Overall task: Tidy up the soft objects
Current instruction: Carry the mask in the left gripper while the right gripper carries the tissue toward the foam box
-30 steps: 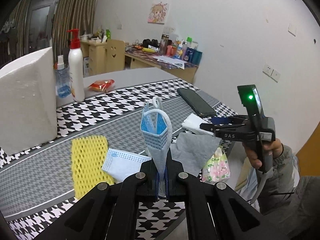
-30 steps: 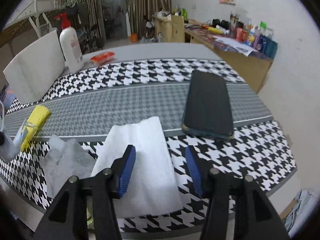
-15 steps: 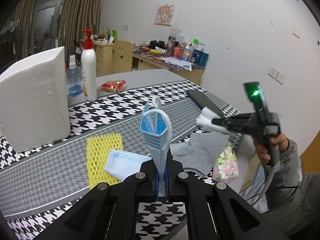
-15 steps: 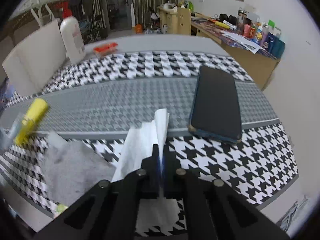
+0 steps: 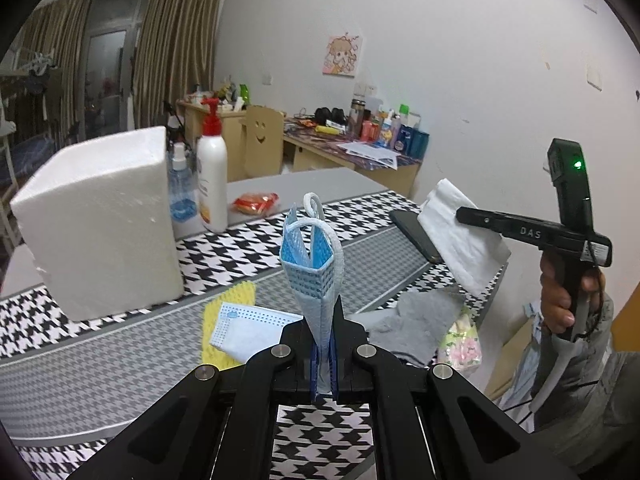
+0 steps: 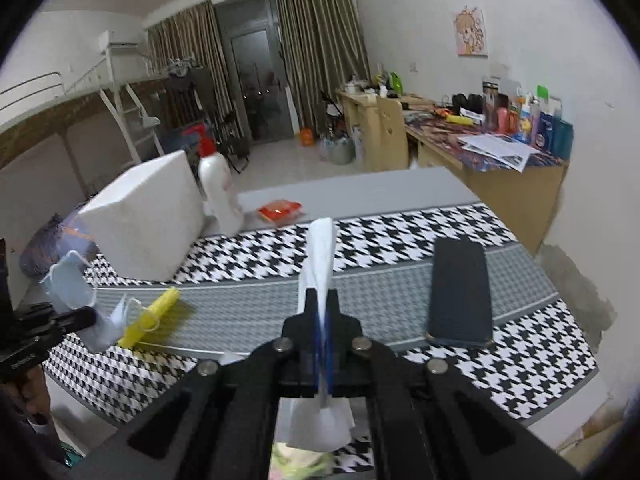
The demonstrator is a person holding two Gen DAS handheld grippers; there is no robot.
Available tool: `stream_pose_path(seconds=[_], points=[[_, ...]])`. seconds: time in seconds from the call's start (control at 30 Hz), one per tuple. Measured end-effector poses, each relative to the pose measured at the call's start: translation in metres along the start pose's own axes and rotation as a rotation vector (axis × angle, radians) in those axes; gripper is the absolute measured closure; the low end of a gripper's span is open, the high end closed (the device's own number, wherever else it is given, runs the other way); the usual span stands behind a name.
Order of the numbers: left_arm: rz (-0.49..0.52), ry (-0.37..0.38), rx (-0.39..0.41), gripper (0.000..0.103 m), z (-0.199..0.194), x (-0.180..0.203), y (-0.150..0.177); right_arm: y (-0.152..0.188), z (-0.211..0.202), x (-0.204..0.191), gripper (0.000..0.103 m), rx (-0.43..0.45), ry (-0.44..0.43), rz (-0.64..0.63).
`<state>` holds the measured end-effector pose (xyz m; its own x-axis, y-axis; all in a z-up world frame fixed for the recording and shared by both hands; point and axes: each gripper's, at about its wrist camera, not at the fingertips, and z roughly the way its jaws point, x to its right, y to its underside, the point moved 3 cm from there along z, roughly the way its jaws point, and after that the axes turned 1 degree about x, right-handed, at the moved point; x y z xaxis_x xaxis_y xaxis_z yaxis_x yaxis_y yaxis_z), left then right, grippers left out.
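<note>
progress: partial. both grippers are loaded and clear of the table (image 5: 120,364); no sorted pile or container for the soft items shows in either view, so nothing can be judged as put away yet.

left gripper (image 5: 322,354): clenched on a blue mask (image 5: 310,268), which stands upright between the pads at centre of the left wrist view. the same mask appears at the left edge of the right wrist view.

right gripper (image 6: 323,344): clenched on a white tissue (image 6: 322,256), folded between the pads and sticking up at centre frame, with its tail hanging below the jaws. in the left wrist view it hangs at right of frame, off the table, above the grey cloth (image 5: 416,324).

left on the table, lower centre of the left wrist view: a second mask (image 5: 248,328) lying partly on a yellow mesh (image 5: 228,308); the grey cloth; a candy bag (image 5: 460,340) at the table edge touching the cloth.

count: masks, two (one held, one lying). tissue, one. yellow mesh, one. grey cloth, one. candy bag, one. foam block (image 5: 100,224), one. bottles, two, a pump bottle (image 5: 212,184) and a smaller spray bottle (image 5: 180,196) just beside it. phone (image 6: 460,292), one. red packet (image 6: 280,210), one.

judgement: two soft items in hand await placing; at least four remain to be collected.
</note>
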<state>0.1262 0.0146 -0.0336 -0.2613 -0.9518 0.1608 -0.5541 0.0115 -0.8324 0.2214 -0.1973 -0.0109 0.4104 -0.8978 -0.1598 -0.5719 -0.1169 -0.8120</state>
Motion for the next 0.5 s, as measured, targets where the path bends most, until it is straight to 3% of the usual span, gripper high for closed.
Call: stream_pose_path(seconds=[0.5], points=[[-0.008, -0.050, 0.074, 0.099, -0.016, -0.013, -0.021, -0.013, 0.006, -0.051, 0.099, 0.063, -0.061, -0.057]])
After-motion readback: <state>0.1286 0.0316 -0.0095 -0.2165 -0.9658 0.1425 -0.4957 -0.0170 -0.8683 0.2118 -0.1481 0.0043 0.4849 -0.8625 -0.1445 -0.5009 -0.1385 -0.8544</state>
